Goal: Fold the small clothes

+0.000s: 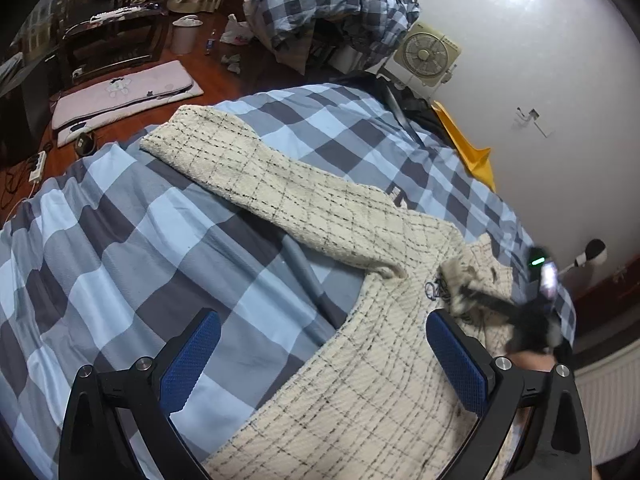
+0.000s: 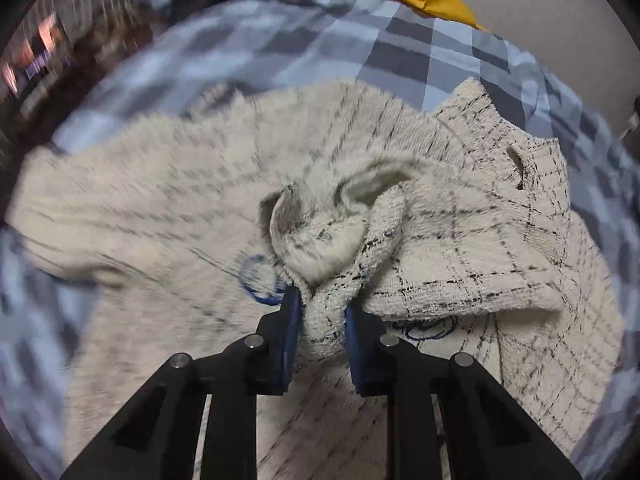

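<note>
Fold barely begun: sweater point(image 1: 372, 360) is spread on the bed point(image 1: 120, 260) w/ one sleeve point(image 1: 280, 192) still laid out, other sleeve's cuff point(image 2: 324, 280) is pinched in right gripper point(image 2: 320, 312), left gripper point(image 1: 320, 356) is held wide & empty above it.

Black hand-held gripper point(image 2: 322, 322); blue textured pads point(image 2: 290, 336).

A bed point(image 1: 120, 248) covered in a blue, grey and dark checked sheet carries everything here. A cream sweater point(image 1: 360, 380) with thin dark grid lines lies spread on it toward the near right, 1 sleeve point(image 1: 256, 168) stretched flat to the far left. A yellow-orange cloth point(image 1: 468, 144) sits at the bed's far right edge, beside the wall.
</note>
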{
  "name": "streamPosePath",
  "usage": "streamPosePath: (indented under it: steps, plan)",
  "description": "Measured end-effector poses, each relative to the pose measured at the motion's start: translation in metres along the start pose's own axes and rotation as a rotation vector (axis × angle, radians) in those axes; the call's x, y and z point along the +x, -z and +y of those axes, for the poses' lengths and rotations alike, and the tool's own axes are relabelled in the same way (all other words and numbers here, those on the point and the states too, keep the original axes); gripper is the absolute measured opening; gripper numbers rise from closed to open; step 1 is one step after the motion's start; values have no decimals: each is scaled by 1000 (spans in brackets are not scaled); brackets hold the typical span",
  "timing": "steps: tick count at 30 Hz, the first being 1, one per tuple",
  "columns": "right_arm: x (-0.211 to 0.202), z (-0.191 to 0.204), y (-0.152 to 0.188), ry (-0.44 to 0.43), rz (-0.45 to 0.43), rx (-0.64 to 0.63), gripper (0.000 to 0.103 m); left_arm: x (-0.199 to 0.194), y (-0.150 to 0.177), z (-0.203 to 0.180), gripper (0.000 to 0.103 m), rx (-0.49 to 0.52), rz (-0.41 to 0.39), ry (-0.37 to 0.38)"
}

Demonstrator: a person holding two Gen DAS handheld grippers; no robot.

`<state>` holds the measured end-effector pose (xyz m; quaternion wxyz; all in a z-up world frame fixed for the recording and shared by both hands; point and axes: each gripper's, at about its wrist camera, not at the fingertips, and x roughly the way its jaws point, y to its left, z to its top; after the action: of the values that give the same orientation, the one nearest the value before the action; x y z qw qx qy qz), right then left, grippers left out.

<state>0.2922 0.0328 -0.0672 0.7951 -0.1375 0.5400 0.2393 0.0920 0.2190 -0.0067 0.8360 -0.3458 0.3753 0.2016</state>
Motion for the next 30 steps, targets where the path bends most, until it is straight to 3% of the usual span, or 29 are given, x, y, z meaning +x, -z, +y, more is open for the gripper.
streamPosePath:
  steps: [4, 7, 8, 11, 12, 15, 17, 18, 20, 23, 24, 27, 30]
  plan:
    - [-62, -24, -29, -190, -110, 213, 16, -2, 0, 3, 103, -8, -4, -1]
    - [-94, -36, -44, -441, -188, 465, 19, -1, -1, 7, 103, -21, 0, -6]
    - [-95, -33, -46, -491, -193, 518, 29, -1, -2, 9, 103, -27, 2, -6]
    - [-75, -14, -45, -626, -92, 596, 96, -1, -1, 9, 103, -29, 7, -1]
    - [-68, -9, -39, -620, -35, 599, 96, -1, 0, 8, 103, -19, 7, -1]
    - [-74, -24, -11, -527, -94, 585, 96, -3, 1, 4, 103, 7, 5, 0]
    - [-92, -48, 15, -397, -170, 549, 96, -5, 2, 1, 103, 13, 1, 6]
    - [-105, -65, 34, -268, -204, 516, 96, -5, 2, 0, 103, 14, 1, 8]
    - [-110, -90, 56, -89, -219, 462, 96, -4, 3, -3, 103, 24, 4, 10]
    - [-112, -134, 98, 180, -167, 380, 96, -3, 6, -11, 103, 57, 7, 4]
    - [-103, -152, 117, 278, -103, 362, 96, -2, 7, -13, 103, 69, 8, 0]
    - [-68, -184, 145, 405, 57, 337, 96, 1, 11, -22, 103, 109, 4, -16]
    - [-50, -195, 161, 406, 100, 347, 96, 4, 16, -29, 103, 154, 3, -42]
